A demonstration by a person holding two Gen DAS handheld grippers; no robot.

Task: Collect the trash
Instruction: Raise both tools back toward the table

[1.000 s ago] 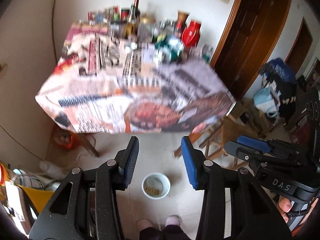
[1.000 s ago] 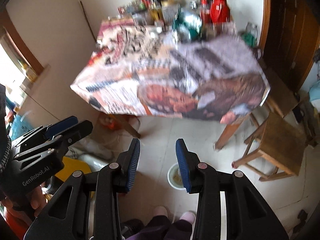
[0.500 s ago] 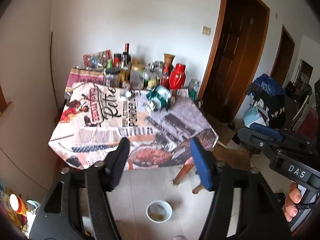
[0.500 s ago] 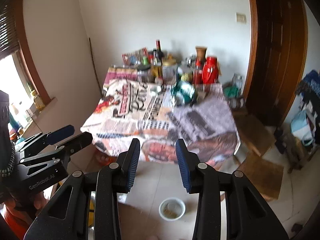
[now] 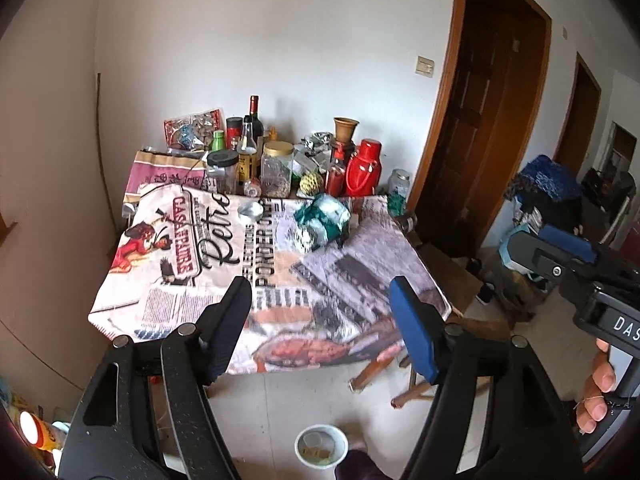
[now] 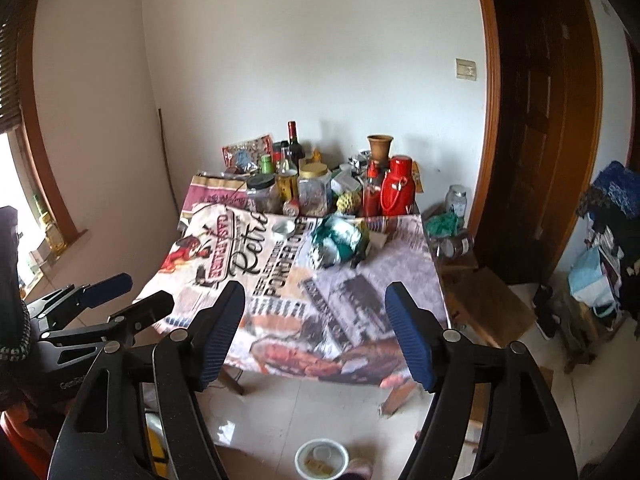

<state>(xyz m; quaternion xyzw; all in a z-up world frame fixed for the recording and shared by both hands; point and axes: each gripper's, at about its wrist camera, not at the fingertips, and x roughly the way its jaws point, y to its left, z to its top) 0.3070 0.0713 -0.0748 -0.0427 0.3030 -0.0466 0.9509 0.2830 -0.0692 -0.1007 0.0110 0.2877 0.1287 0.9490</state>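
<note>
Both pairs of jaws were spreading with nothing between them: the left gripper (image 5: 320, 328) and the right gripper (image 6: 314, 328) hung side by side, short of the table's (image 5: 132, 304) near edge. The likeliest trash, a crumpled green-and-white wrapper (image 5: 322, 222), lay far across the table from the jaws, just in front of the red thermos (image 5: 363, 168), straight ahead of both. Neither hand looked clearly nearer. Its long axis ran roughly crosswise to the fingers.
</note>
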